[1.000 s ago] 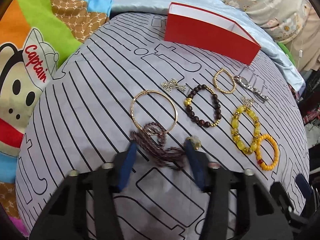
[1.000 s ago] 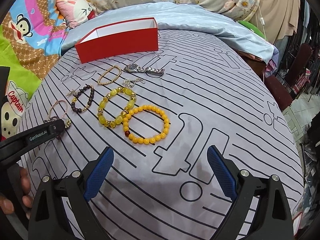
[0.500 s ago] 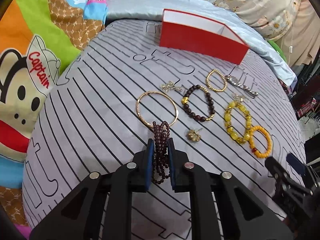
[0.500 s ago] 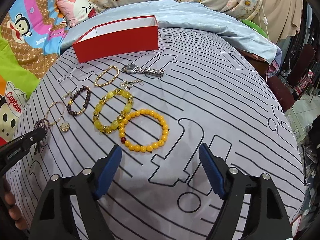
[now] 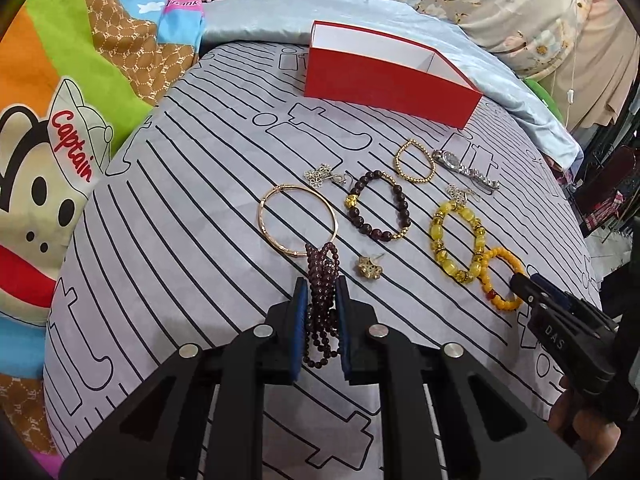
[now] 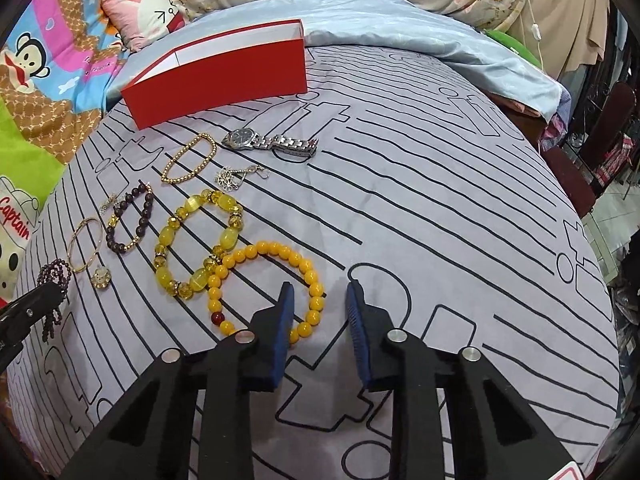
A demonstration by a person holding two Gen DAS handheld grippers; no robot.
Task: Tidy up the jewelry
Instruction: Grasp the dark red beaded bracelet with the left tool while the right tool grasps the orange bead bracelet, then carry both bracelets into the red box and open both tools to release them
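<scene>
My left gripper (image 5: 321, 286) is shut on a dark garnet bead strand (image 5: 322, 280), which hangs between its blue pads just above the cloth; the strand also shows in the right wrist view (image 6: 52, 276). My right gripper (image 6: 318, 296) is partly open, its left pad over the near side of the orange bead bracelet (image 6: 272, 252). An open red box (image 5: 384, 80) stands at the back. On the cloth lie a gold bangle (image 5: 298, 220), a dark bead bracelet (image 5: 378, 210), a yellow bead bracelet (image 5: 458, 236), a gold bead chain (image 5: 414, 162), a silver watch (image 5: 464, 170) and a small gold flower piece (image 5: 369, 268).
The jewelry lies on a grey striped cloth (image 6: 420, 200) over a rounded surface. Flower charms (image 5: 320, 174) lie by the bangle and by the yellow bracelet (image 6: 232, 178). A cartoon blanket (image 5: 60, 140) and a blue quilt (image 6: 400, 32) border it. The edge drops off at the right.
My left gripper closed on the garnet strand and lifted it off the cloth. My right gripper moved forward to the orange bracelet and narrowed its jaws.
</scene>
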